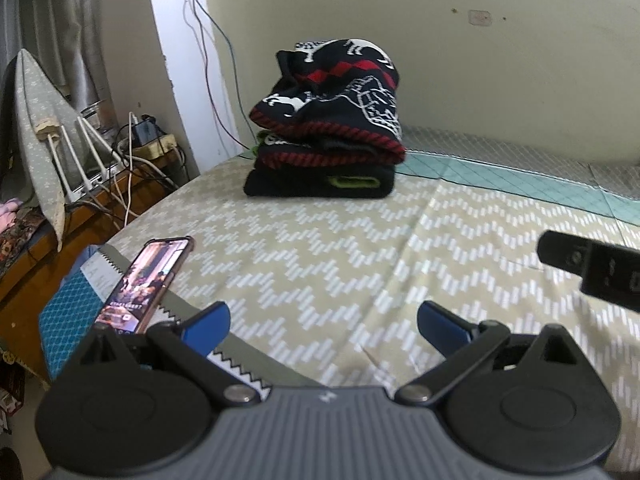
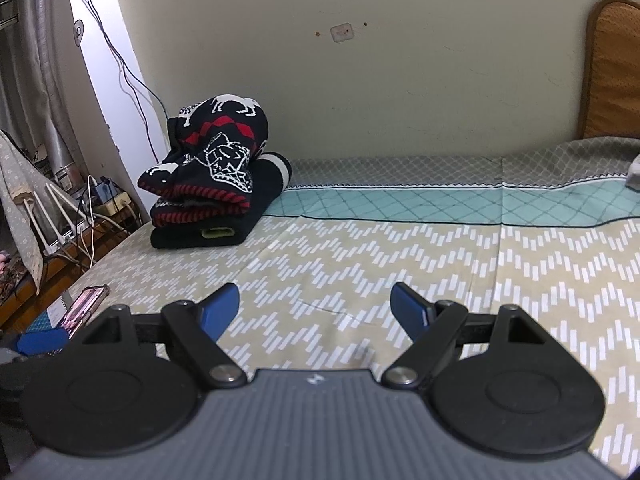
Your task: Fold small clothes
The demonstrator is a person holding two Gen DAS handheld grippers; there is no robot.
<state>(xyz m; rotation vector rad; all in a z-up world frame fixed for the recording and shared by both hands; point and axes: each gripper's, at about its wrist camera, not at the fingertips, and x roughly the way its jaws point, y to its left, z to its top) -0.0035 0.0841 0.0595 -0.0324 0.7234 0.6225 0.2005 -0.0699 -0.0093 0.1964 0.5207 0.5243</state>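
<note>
Zigzag-patterned bedding covers the bed, set against a plain wall, with a phone at its left edge above a cluttered side shelf. Far back by the wall sits a stack of dark knit clothes, seemingly folded: soft, light, bulky, best pinched at a hem or corner. Left gripper and right gripper hover wide apart, empty.

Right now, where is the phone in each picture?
Left wrist view: the phone lies at the lower left, on the bed's edge by the left gripper.
Right wrist view: the phone is tiny at the far lower left.
Shared landmark: the stack of folded clothes by the wall.
</note>
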